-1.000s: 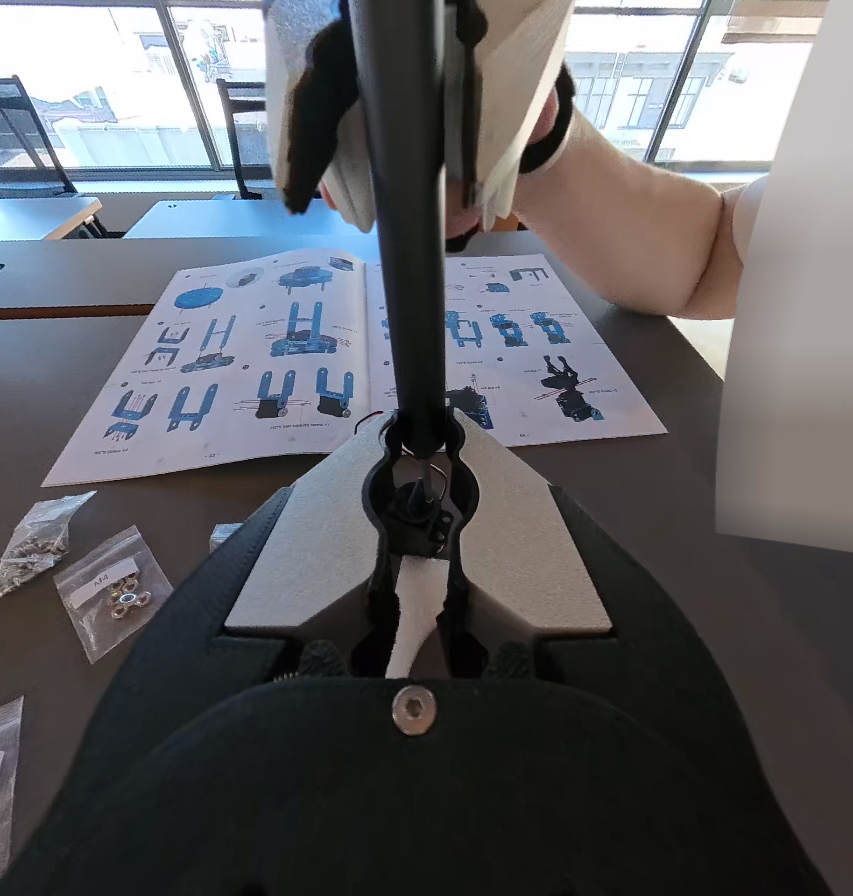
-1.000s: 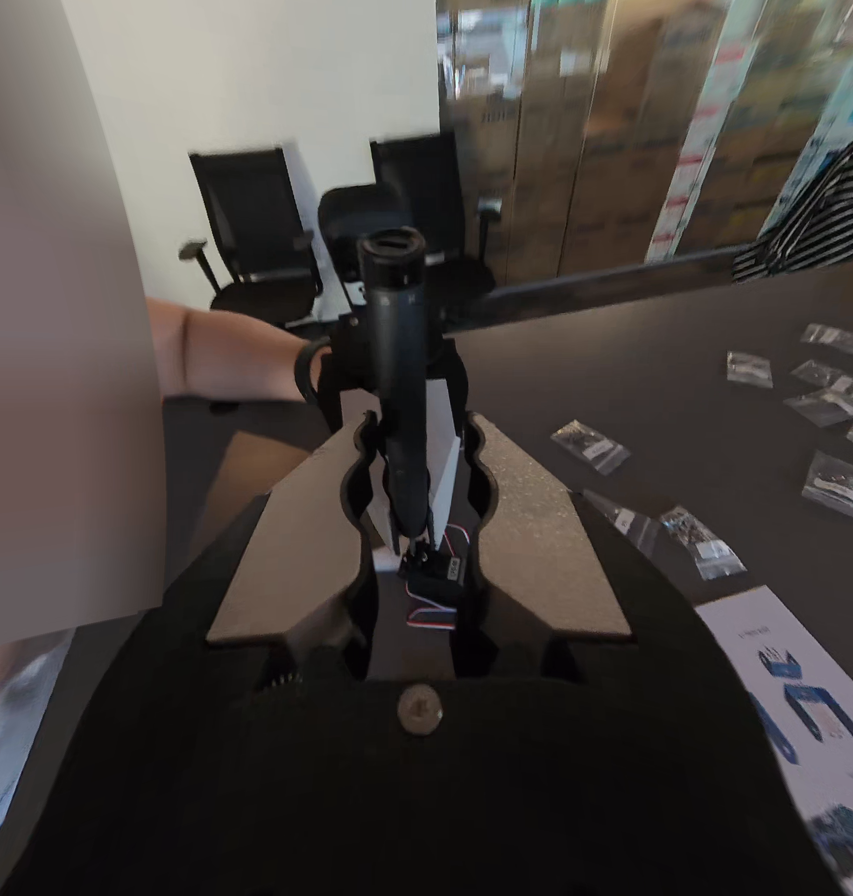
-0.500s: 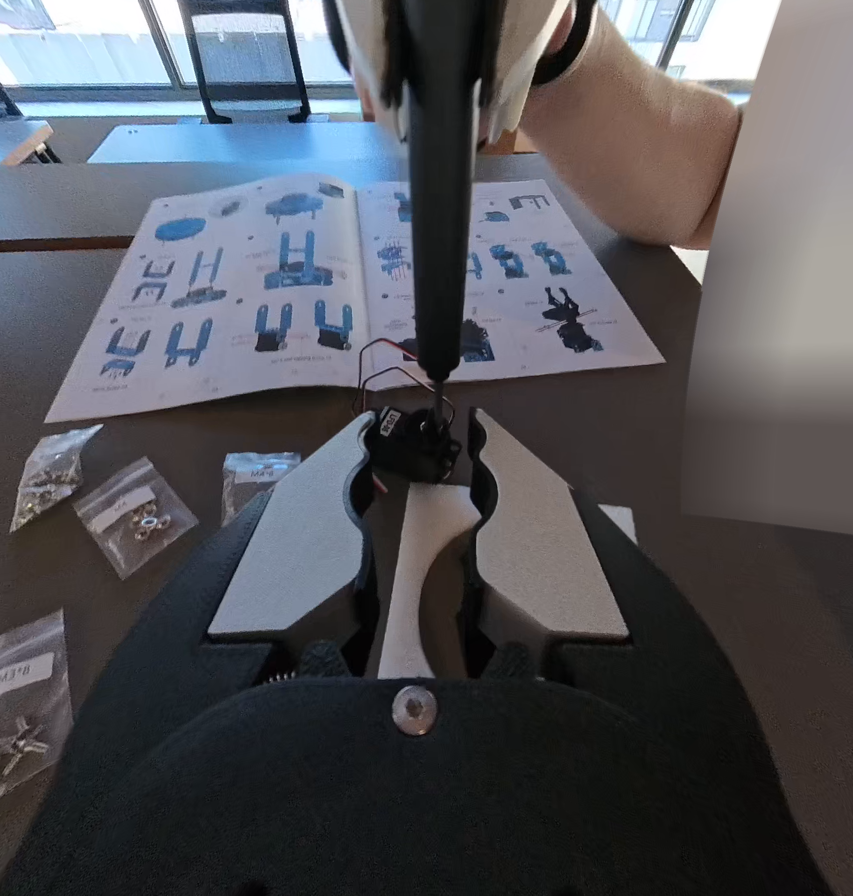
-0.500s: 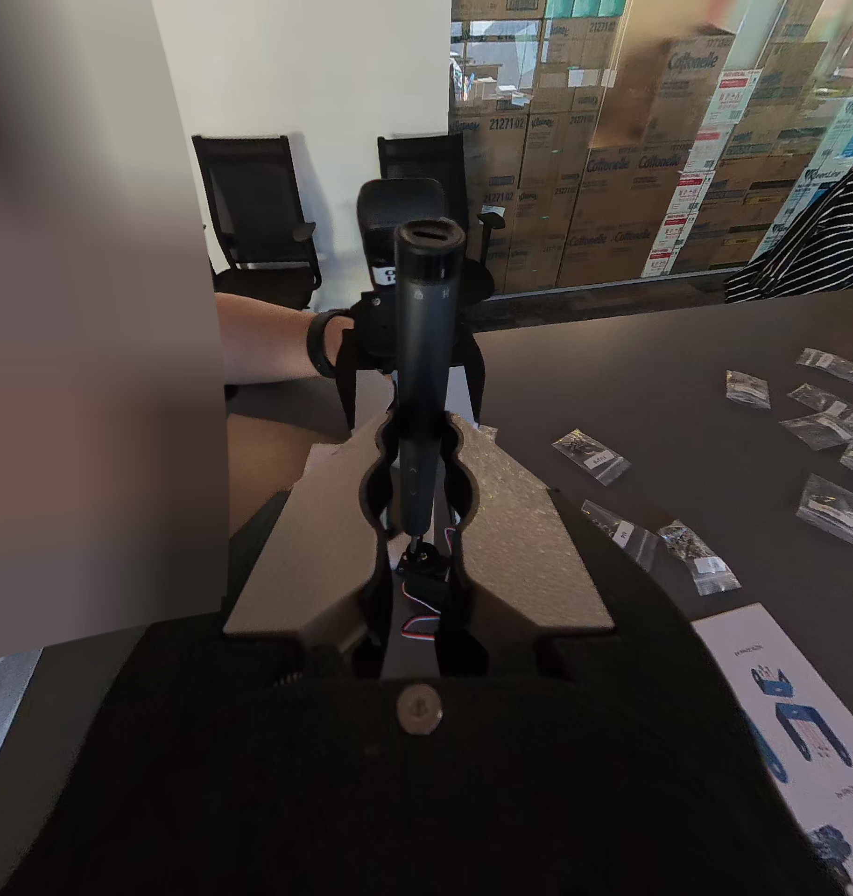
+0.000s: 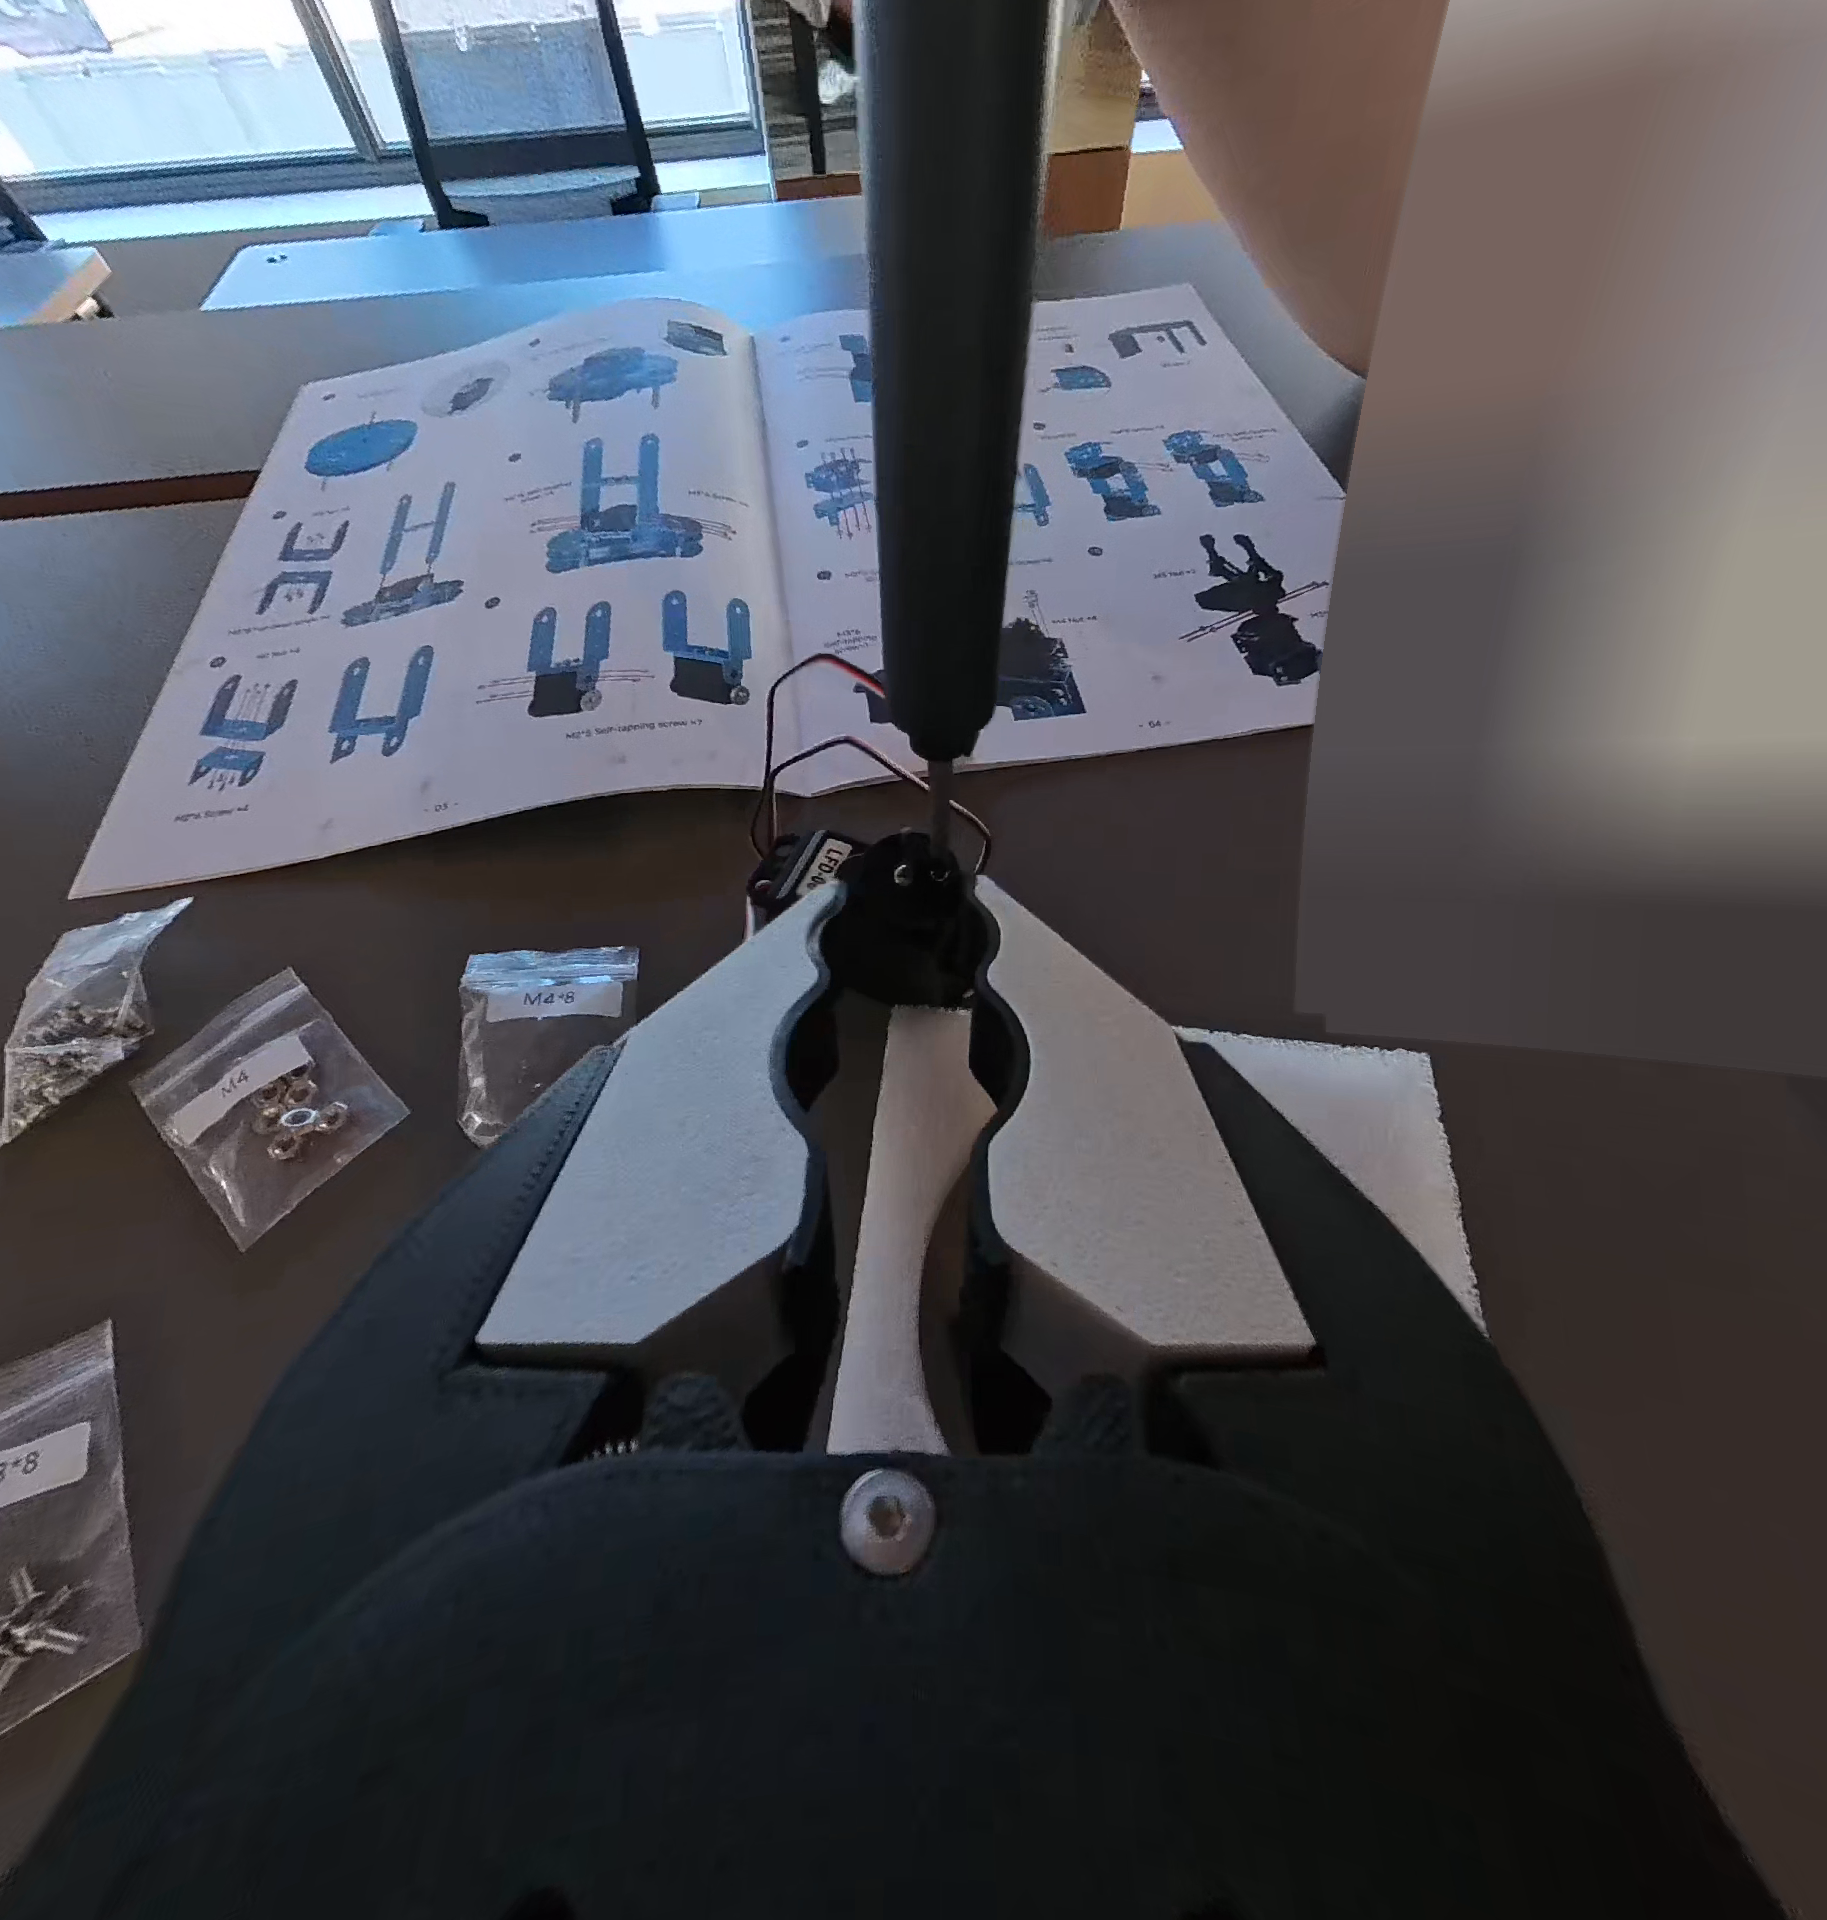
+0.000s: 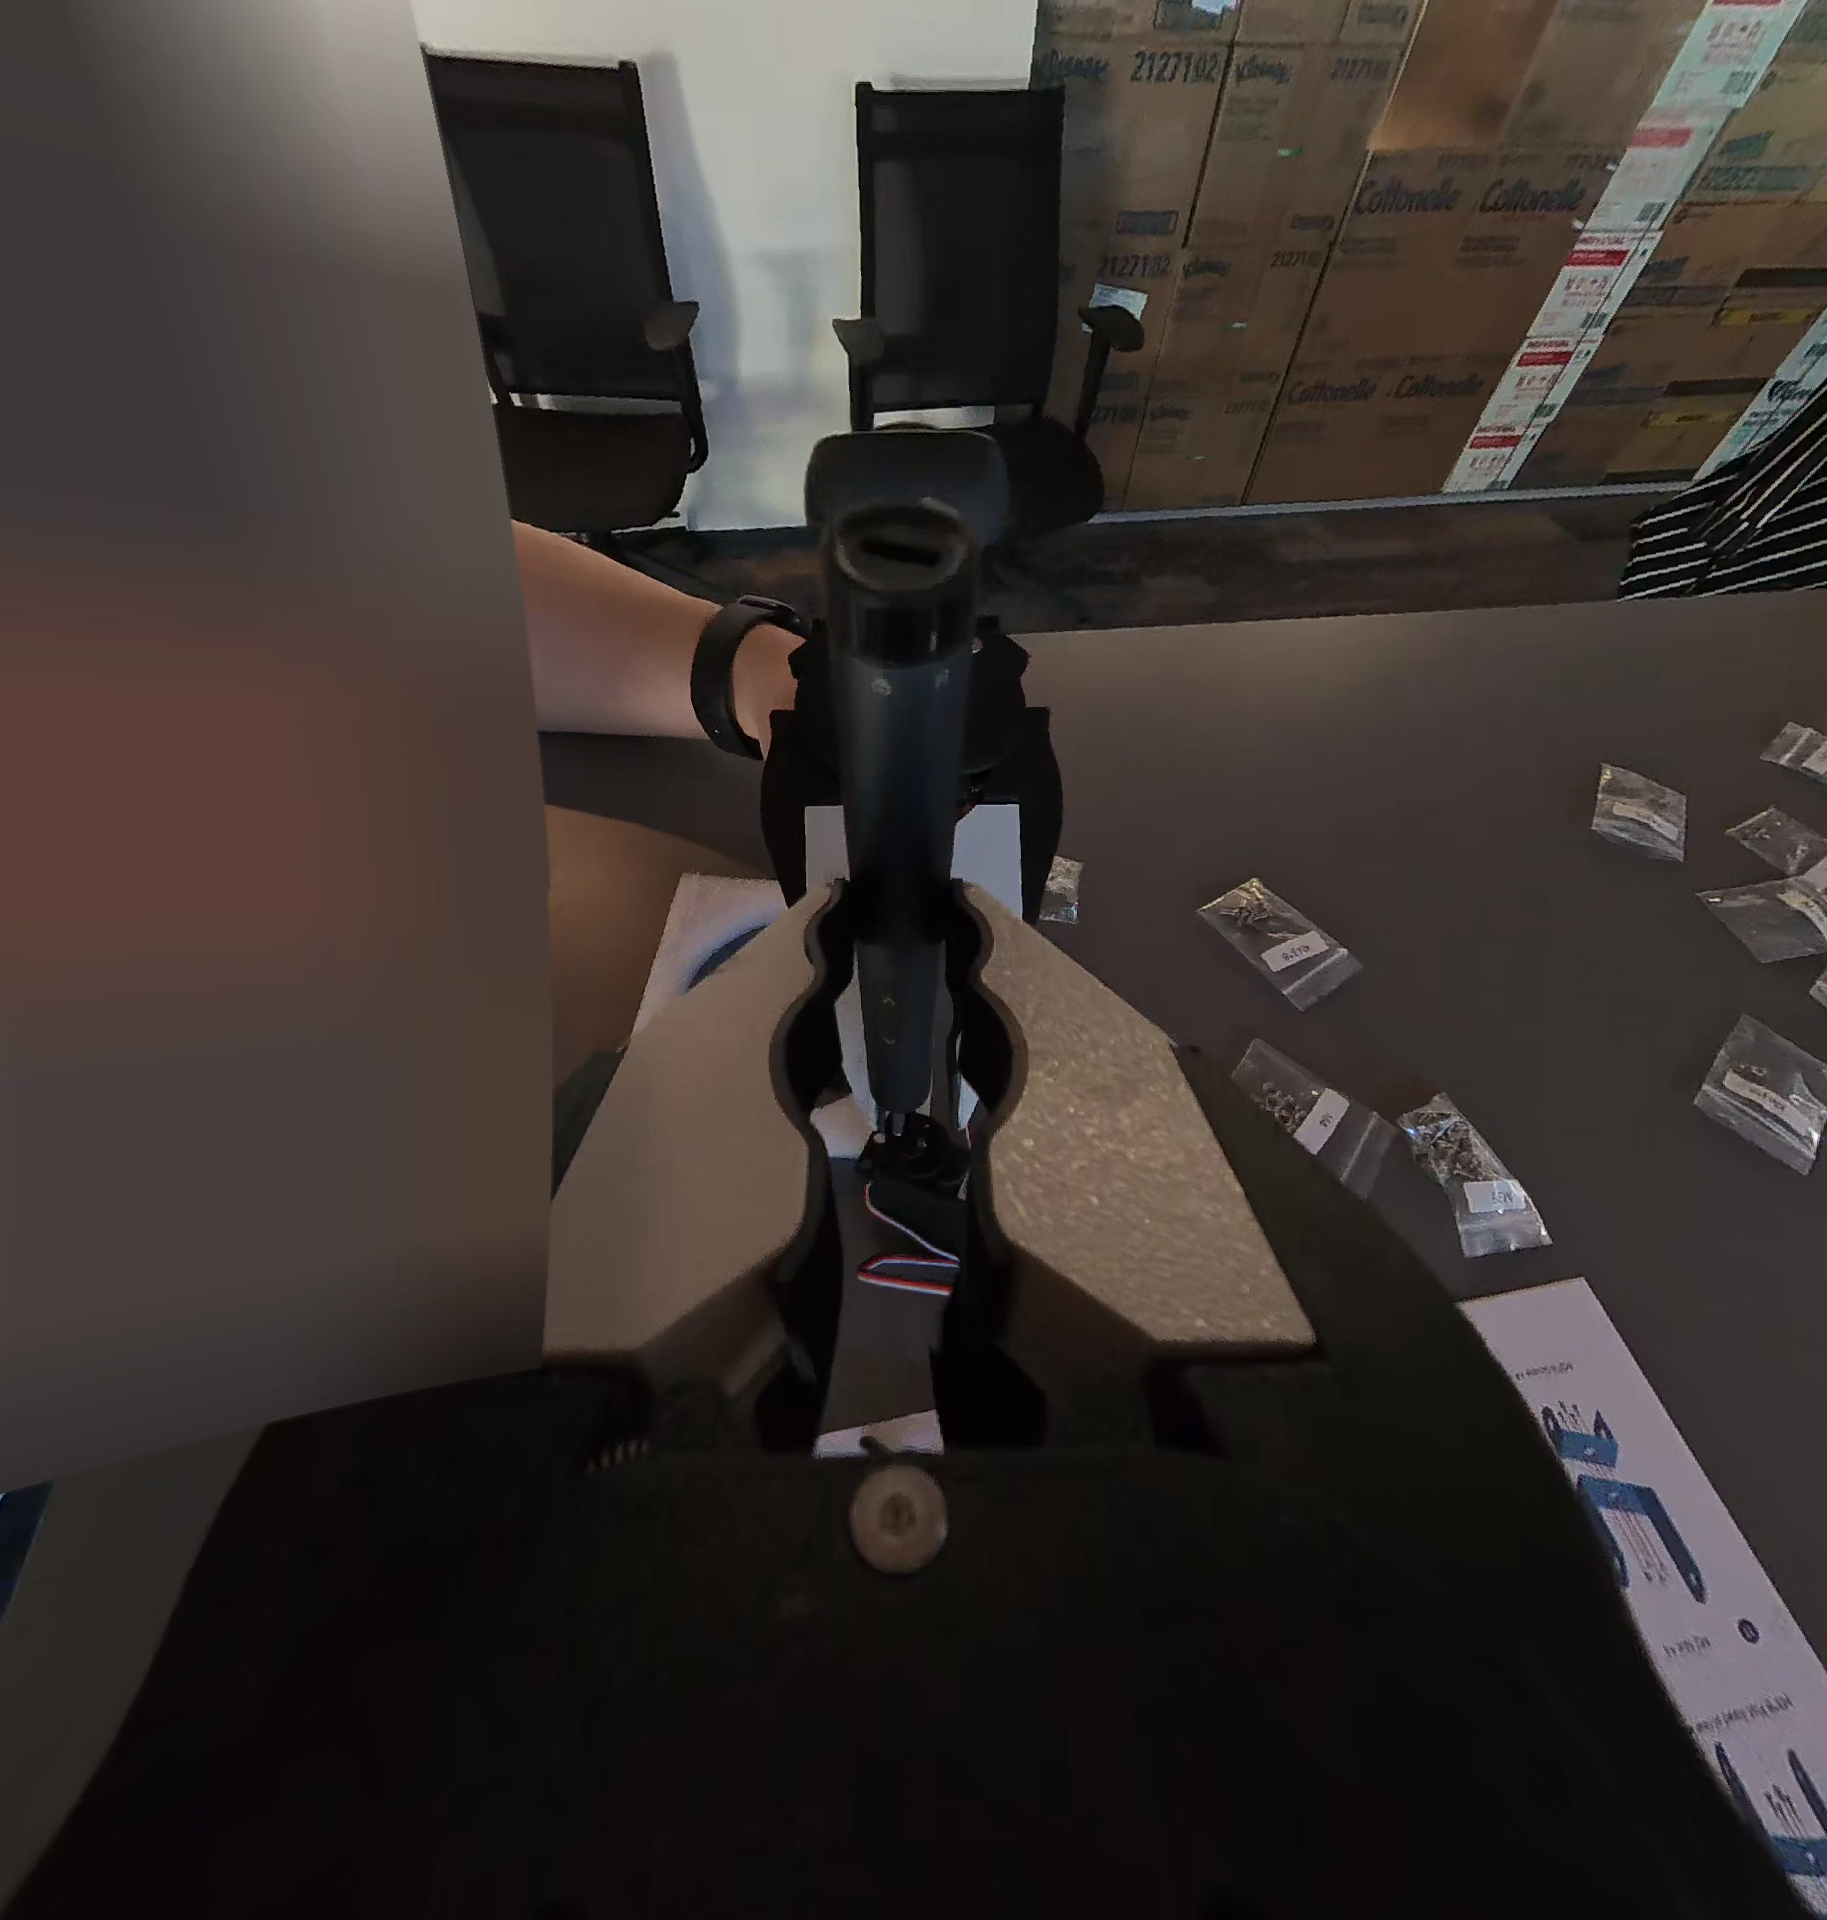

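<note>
The left gripper (image 5: 904,935) had its fingers clamped on the black servo (image 5: 893,914), steadying it on the tabletop (image 5: 576,914). Directly above the servo, the right gripper (image 6: 893,997) had its fingers closed around the electric screwdriver (image 6: 898,831), bit seated in the servo's round top.

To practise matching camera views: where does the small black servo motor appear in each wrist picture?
Left wrist view: servo motor centre, clamped at the left gripper tips.
Right wrist view: servo motor low centre, between the right gripper's fingers, below them.
Shared landmark: the screwdriver.
</note>
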### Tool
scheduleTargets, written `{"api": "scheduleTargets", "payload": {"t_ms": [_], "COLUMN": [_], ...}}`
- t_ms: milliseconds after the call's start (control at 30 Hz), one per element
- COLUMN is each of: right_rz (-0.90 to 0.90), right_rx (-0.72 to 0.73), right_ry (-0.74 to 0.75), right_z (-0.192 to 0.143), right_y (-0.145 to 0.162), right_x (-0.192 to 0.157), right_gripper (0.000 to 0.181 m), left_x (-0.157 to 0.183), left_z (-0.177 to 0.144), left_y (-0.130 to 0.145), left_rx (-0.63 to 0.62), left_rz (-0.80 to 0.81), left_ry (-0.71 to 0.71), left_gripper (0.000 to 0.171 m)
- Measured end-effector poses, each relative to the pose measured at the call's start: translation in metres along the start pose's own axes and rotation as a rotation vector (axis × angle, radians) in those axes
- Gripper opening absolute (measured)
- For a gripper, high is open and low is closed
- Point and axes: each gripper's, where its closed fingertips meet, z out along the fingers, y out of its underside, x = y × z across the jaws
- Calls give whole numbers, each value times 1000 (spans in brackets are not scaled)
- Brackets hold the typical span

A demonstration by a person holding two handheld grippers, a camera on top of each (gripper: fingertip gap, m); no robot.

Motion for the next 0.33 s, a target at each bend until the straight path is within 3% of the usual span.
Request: {"api": "scheduleTargets", "payload": {"t_ms": [333], "right_rz": [8], "right_rx": [-8], "right_ry": [-2], "right_z": [0], "right_y": [1], "right_x": [0], "right_gripper": [15], "left_x": [-1], "left_z": [-8], "left_y": [-2], "left_rx": [26], "left_rz": [-12], "left_ry": [16], "left_gripper": [13]}}
